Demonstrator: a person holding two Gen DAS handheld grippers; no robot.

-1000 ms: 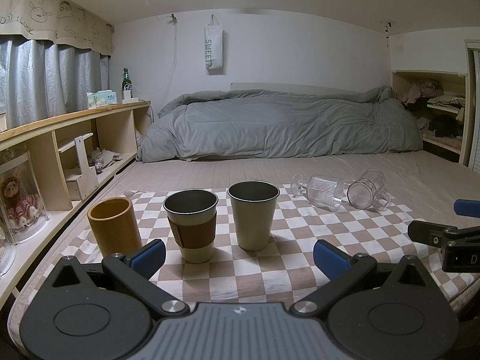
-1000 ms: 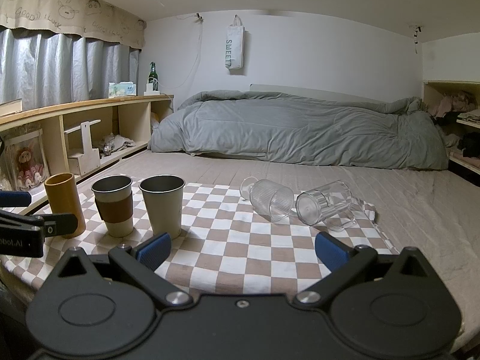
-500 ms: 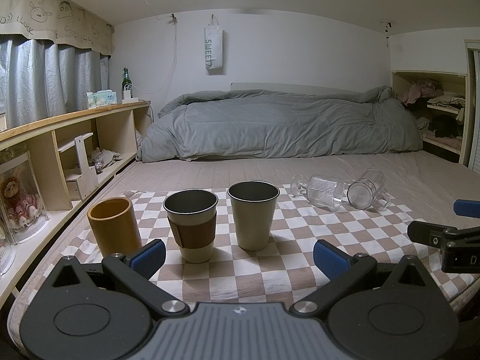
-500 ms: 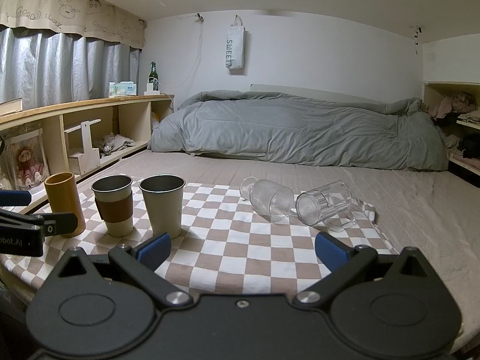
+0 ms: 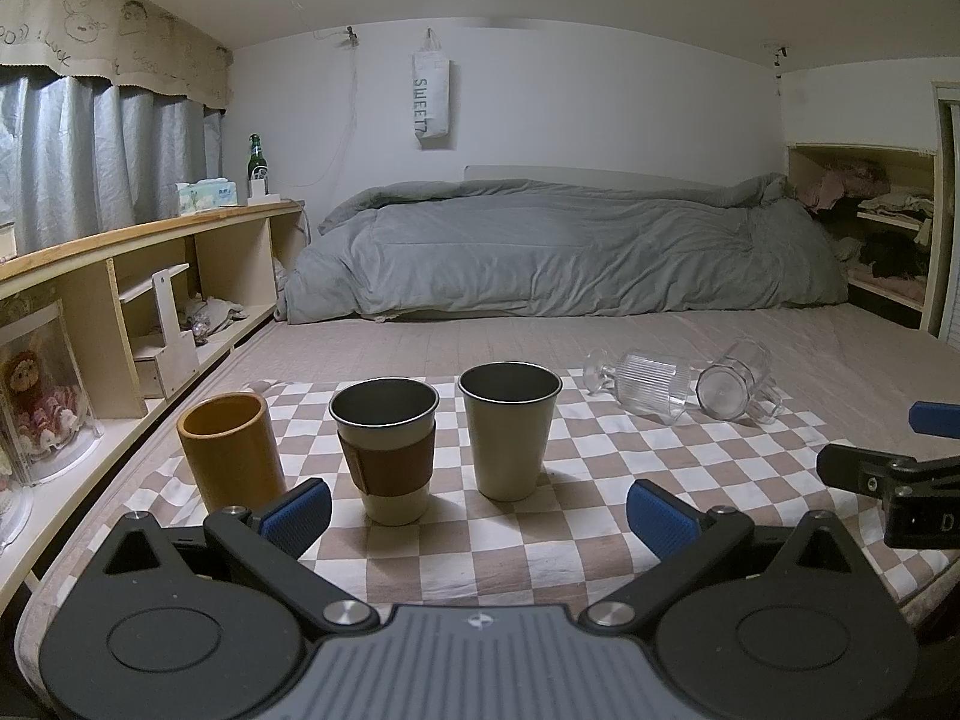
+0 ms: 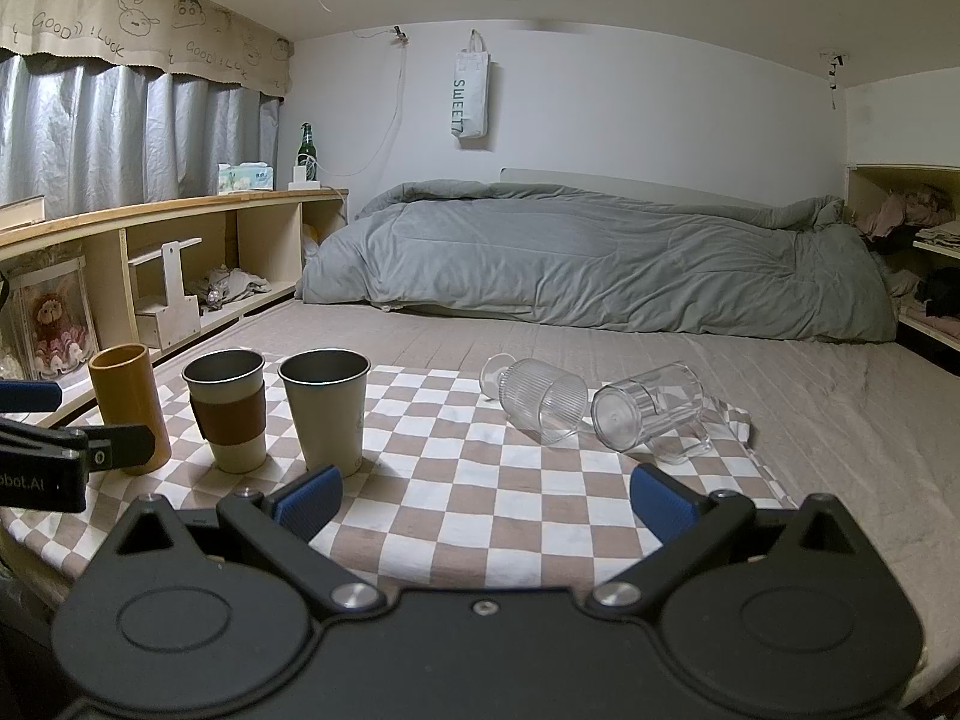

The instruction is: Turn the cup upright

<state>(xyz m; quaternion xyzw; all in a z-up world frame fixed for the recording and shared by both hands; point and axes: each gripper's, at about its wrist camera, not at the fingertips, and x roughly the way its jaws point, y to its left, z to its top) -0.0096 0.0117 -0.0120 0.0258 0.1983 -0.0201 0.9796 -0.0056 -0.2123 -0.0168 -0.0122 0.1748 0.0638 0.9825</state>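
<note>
Two clear cups lie on their sides on the checkered cloth: a ribbed stemmed glass and a handled glass mug. They also show in the left wrist view, the ribbed glass and the mug. Three cups stand upright to the left: an orange cup, a sleeved cup and a grey cup. My left gripper is open and empty in front of the upright cups. My right gripper is open and empty, short of the fallen glasses.
The cloth lies on a bed with a grey duvet at the back. A wooden shelf unit runs along the left. Shelves with clothes stand at the right. The bed's front edge is just below the grippers.
</note>
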